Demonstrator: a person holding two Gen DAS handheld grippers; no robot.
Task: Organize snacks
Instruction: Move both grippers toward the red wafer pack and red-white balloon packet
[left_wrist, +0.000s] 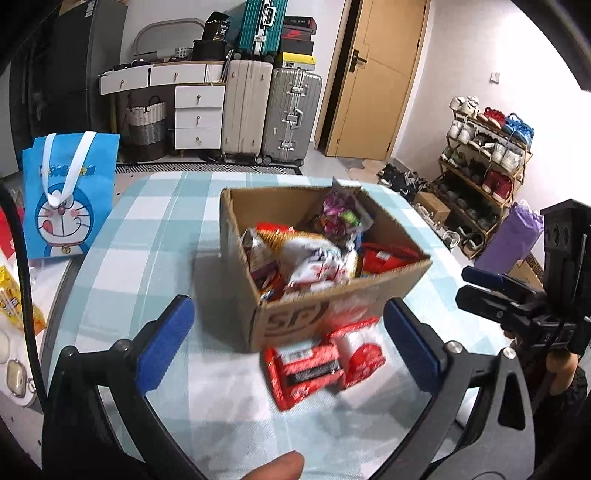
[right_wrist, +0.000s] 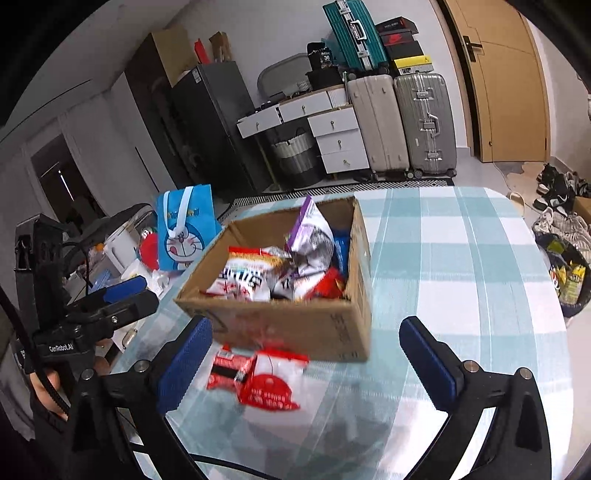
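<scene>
Between picks, both grippers empty
Our left gripper (left_wrist: 288, 339) and right gripper (right_wrist: 306, 354) stand spread; red snack packets (left_wrist: 317, 362) lie just ahead, touching the cardboard box (left_wrist: 332, 314). Next, we judge, close on one packet.

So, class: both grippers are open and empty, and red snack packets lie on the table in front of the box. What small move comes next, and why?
Probably lower the left gripper over the red snack packets and close on one. They lie outside the cardboard box holding the other snacks, and the right gripper also stands open and empty.
</scene>
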